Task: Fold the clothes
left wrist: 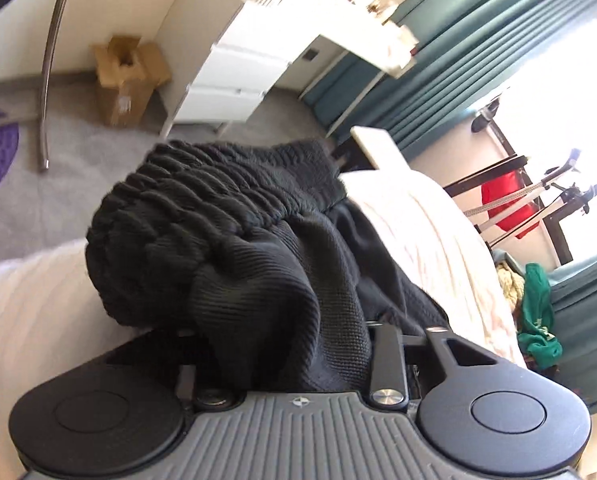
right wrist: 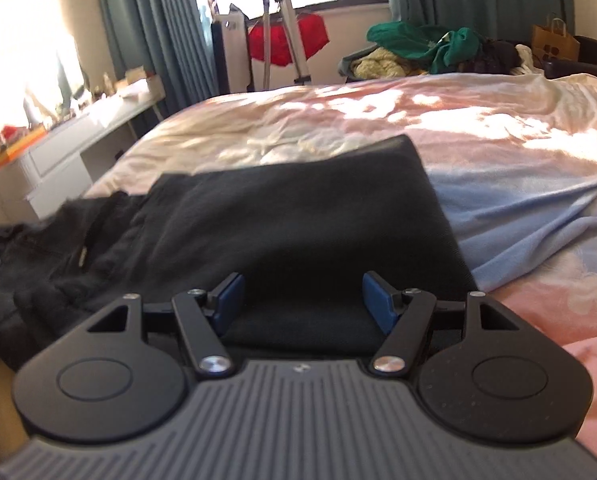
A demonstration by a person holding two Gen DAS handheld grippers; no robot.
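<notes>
A black ribbed knit garment (left wrist: pixel 218 220) with an elastic waistband lies bunched on the pale bed cover (left wrist: pixel 418 232). A thick fold of it runs down into my left gripper (left wrist: pixel 282 340), which is shut on it; the cloth hides both pads. In the right wrist view the same black garment (right wrist: pixel 278 220) lies spread flat on the bed cover (right wrist: pixel 418 120). My right gripper (right wrist: pixel 303 300) is low over its near edge, with its blue pads (right wrist: pixel 228 296) wide apart. A flat fold of cloth lies between them, and they do not squeeze it.
A light blue cloth (right wrist: pixel 518 220) lies right of the black garment. A heap of clothes (right wrist: pixel 418 44) and a paper bag (right wrist: pixel 554 40) sit beyond the bed. A white desk with drawers (left wrist: pixel 234 80), a cardboard box (left wrist: pixel 126 80) and a chrome tube (left wrist: pixel 54 60) stand on the carpet.
</notes>
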